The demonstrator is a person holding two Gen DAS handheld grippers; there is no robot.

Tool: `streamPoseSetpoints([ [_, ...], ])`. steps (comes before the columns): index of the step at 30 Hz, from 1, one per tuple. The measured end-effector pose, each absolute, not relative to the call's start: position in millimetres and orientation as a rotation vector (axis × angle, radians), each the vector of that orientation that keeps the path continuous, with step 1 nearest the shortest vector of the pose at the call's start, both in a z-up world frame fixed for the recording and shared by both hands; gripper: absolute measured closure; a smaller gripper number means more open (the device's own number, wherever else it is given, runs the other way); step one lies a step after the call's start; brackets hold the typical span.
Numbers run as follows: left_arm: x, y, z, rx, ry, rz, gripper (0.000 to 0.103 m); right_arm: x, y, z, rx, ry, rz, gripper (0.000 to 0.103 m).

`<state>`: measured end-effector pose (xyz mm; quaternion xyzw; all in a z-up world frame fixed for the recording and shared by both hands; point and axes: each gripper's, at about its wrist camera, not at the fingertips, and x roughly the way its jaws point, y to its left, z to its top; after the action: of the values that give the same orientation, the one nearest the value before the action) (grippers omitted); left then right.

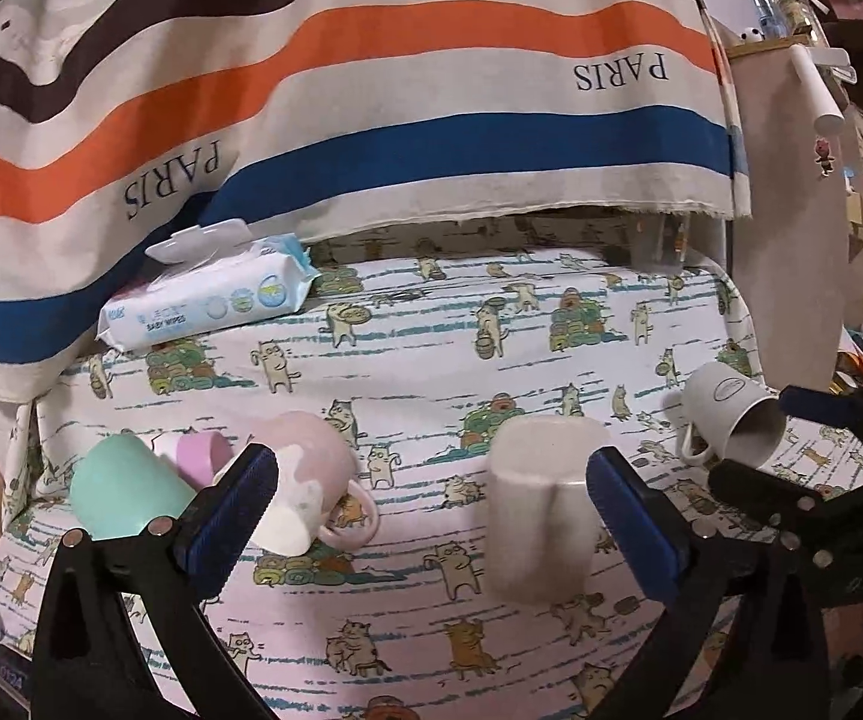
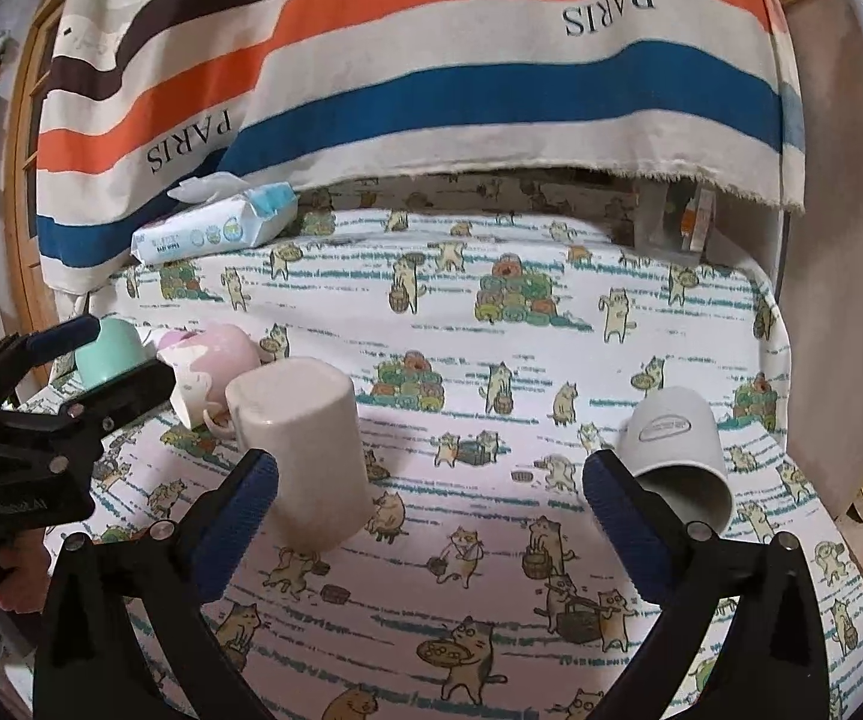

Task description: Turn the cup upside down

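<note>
Five cups on a cat-print table point(image 2: 551, 324). A beige cup point(image 2: 305, 450) stands upside down near the centre, its base uppermost. At far left lie a mint cup point(image 1: 125, 492), a small pink cup point(image 1: 203, 457) and a pink mug point(image 1: 305, 486), tipped over; their contents cannot be seen. At right a white mug point(image 2: 680, 459) lies on its side, mouth towards the viewer, apparently empty. A wipes pack point(image 2: 215, 225) lies far left beneath a striped cloth point(image 2: 431, 60). Left tongs point(image 1: 431, 510) and right tongs point(image 2: 431, 507) both gape wide, holding nothing.

A cluttered home: cat-print tablecloth point(image 2: 491, 324), baby wipes point(image 1: 209, 294), striped drape point(image 1: 371, 90).
</note>
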<state>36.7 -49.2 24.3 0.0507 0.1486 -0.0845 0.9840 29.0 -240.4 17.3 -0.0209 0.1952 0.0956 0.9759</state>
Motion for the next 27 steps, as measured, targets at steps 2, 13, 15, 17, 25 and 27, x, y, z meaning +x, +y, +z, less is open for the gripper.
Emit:
streamPoseSetpoints([
  [2, 35, -44, 21, 0.093, 0.294, -0.166, 0.001, 26, -239, 18, -0.049, 0.365, 0.188, 0.001],
  [13, 13, -28, 5, 0.043, 0.289, -0.094, 0.001, 7, -227, 10, -0.092, 0.275, 0.146, 0.001],
  [15, 14, -26, 1, 0.037, 0.300, -0.084, 0.001, 6, -226, 9, -0.087, 0.280, 0.150, 0.000],
  [17, 13, -25, -2, 0.039, 0.314, -0.070, 0.001, 3, -226, 8, -0.091, 0.288, 0.126, 0.001],
  [25, 5, -13, -1, -0.004, 0.302, 0.005, 0.001, -3, -236, 7, -0.029, 0.299, 0.103, 0.001],
  [27, 3, -14, -2, 0.003, 0.299, 0.028, 0.001, -5, -239, 8, -0.016, 0.286, 0.107, 0.000],
])
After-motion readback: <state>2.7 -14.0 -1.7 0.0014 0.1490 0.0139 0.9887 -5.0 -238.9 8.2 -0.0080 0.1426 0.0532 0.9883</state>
